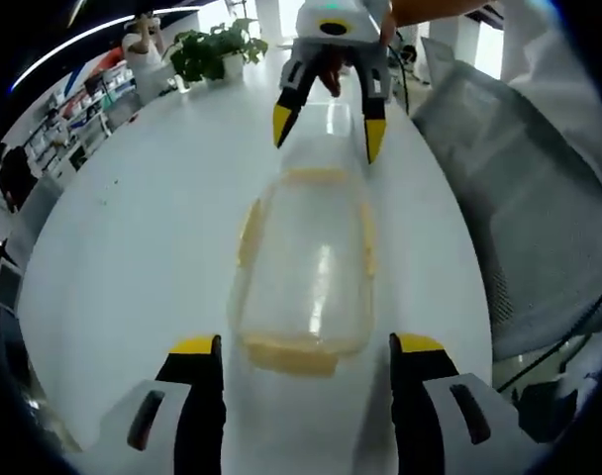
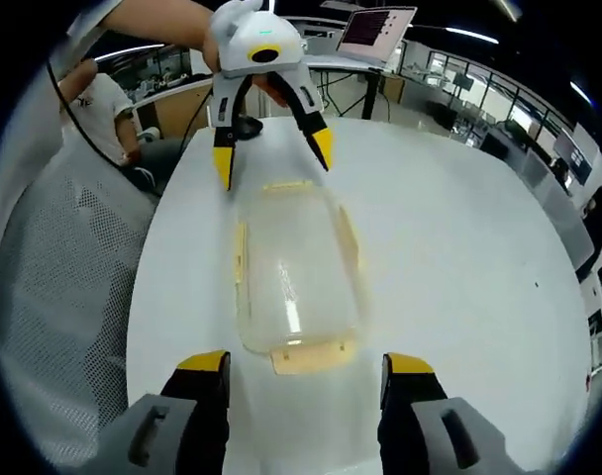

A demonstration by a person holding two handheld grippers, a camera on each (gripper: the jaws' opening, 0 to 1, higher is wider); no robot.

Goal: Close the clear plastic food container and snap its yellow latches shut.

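Left gripper (image 1: 306,346): fingers wide apart, empty, flanking container's near end.
Right gripper (image 2: 303,364): likewise, opposite end.
Container (image 1: 306,262): long axis runs between them, on counter (image 1: 133,228).

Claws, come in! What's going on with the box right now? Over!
Left claw open, right claw open, one at each end. Clear container on white table, lid on, yellow latches sticking out. Nothing blocking.

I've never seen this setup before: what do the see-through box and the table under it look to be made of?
The container looks like clear glossy plastic: the table shows through it and light streaks glint on its lid. Its latches seem opaque yellow plastic. The table looks like a smooth white laminate with soft reflections, though I can't be sure.
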